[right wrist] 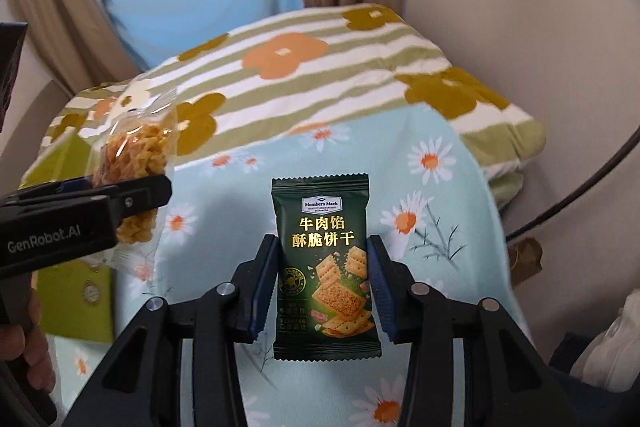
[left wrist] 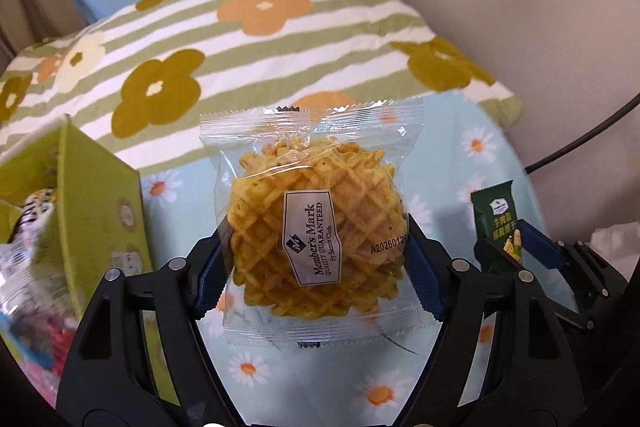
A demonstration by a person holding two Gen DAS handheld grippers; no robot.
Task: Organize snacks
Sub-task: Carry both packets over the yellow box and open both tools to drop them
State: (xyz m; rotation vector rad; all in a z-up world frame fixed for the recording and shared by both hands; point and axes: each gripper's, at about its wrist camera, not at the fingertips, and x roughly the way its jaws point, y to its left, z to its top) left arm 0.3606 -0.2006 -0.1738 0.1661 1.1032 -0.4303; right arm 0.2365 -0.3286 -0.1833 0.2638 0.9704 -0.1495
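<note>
Left gripper [left wrist: 316,263] grips waffle pack [left wrist: 312,223] — right gripper [right wrist: 324,287], cracker packet [right wrist: 325,267].

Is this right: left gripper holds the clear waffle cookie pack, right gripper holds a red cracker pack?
Not quite. The right gripper holds a dark green cracker pack, not red, as the right wrist view shows. The left gripper does hold the clear waffle cookie pack.

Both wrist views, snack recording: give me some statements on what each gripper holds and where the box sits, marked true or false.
1. The left gripper grips a clear waffle cookie packet. True.
2. The right gripper is empty. False: its jaws clamp a dark green cracker packet.
3. The green box is to the left of the left gripper. True.
4. Both packets lie on the daisy sheet. False: both are held above it.
</note>
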